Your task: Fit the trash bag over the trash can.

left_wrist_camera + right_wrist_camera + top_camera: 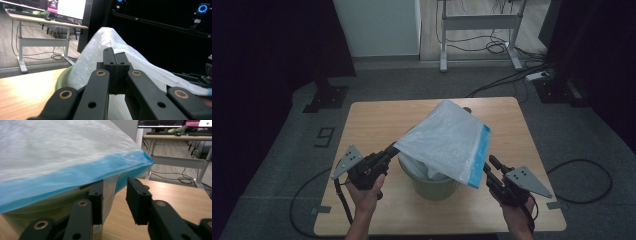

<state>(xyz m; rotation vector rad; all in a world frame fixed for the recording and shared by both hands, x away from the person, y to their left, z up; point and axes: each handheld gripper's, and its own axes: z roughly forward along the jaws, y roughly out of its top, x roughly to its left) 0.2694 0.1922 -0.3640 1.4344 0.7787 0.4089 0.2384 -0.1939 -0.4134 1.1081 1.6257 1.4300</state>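
A white plastic bag point(447, 140) with a blue edge band point(75, 175) hangs over a green bin point(434, 187) at the front middle of the wooden table point(377, 120). My left gripper point(391, 149) is shut on the bag's left corner and holds it up; in the left gripper view its jaws point(115, 57) are pressed together with the bag point(100, 42) rising behind them. My right gripper point(490, 162) is at the bag's blue edge on the right. Its jaws point(116, 187) stand apart, with a flap of clear film beside the left jaw and not pinched.
The bin stands close to the table's front edge, and bare wood lies behind and to both sides. Beyond the table are a desk frame point(479, 22), a power strip point(539, 76) and cables on the floor point(582, 170). A black stand base point(326, 97) sits at the far left.
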